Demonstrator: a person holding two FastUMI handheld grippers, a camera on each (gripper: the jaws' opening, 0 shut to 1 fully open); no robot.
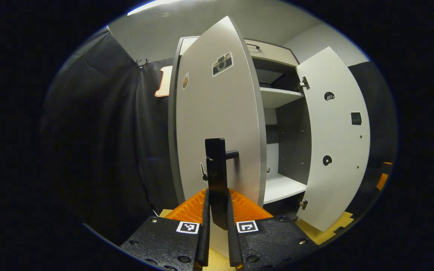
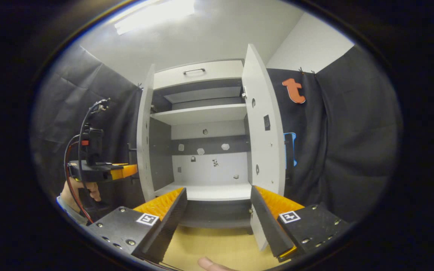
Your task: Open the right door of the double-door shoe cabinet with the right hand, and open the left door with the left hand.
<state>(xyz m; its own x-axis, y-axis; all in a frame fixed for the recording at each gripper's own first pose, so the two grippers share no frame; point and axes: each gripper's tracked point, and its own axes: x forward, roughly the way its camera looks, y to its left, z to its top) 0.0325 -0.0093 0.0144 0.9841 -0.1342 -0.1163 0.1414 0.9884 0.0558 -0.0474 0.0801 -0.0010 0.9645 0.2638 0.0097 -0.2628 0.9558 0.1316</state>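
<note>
At frame centre of the left gripper view, the left gripper (image 1: 219,220) sat clamped on the left door's handle (image 1: 217,169).
Its upright bar ran between the fingers, apparently gripped; the left door (image 1: 217,113) stood part-open, while the right gripper (image 2: 217,222) gaped below the swung-out right door (image 2: 264,124).

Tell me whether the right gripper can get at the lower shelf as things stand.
Probably yes: both the right door and left door stand open, the right gripper is open facing the bare lower shelf, with nothing between.

My view: tan floor (image 2: 217,244), shoe cabinet (image 2: 198,71) standing on it at its far edge, bare shelves (image 2: 202,113) inside.
</note>
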